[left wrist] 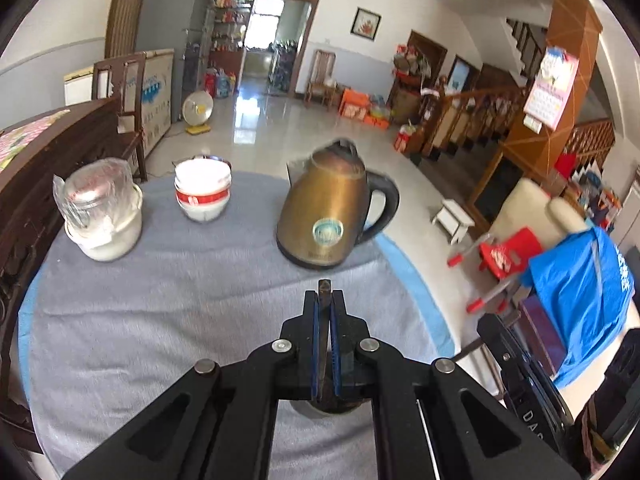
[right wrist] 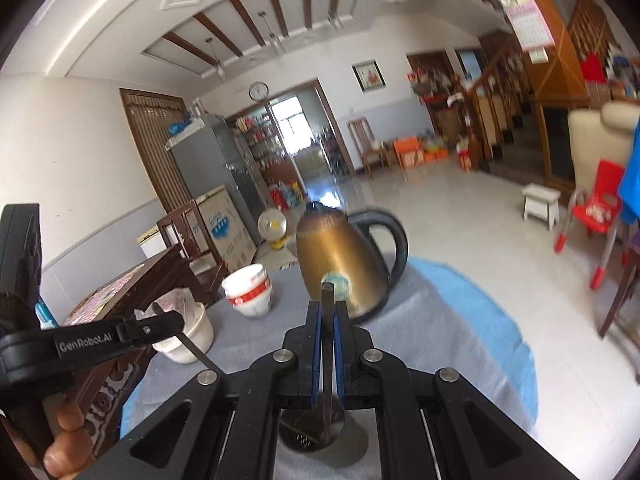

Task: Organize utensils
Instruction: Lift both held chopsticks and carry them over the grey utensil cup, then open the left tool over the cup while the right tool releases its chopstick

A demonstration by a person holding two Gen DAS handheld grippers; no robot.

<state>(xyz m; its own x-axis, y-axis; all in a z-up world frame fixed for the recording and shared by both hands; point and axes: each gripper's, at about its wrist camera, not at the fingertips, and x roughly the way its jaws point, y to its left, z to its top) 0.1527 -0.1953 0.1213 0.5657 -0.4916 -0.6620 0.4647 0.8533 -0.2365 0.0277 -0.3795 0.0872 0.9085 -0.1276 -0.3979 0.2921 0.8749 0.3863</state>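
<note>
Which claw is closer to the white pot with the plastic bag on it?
The left claw. In the right wrist view, its tip reaches right up beside the white pot at the table's left edge. The right claw points at the gold kettle instead, further right of the pot.

Round table under grey cloth (left wrist: pixel 168 320), blue cover showing at its rim. Ahead and slightly right of the gripper: brass-coloured electric kettle (left wrist: pixel 326 216), black handle turned right. Ahead left: stack of white bowls (left wrist: pixel 202 192) with red band. Further left: white pot (left wrist: pixel 106 236) topped with clear plastic wrap. Beyond the table, far right: red plastic chair (left wrist: pixel 506 258), white stool (left wrist: pixel 454 216).
</note>
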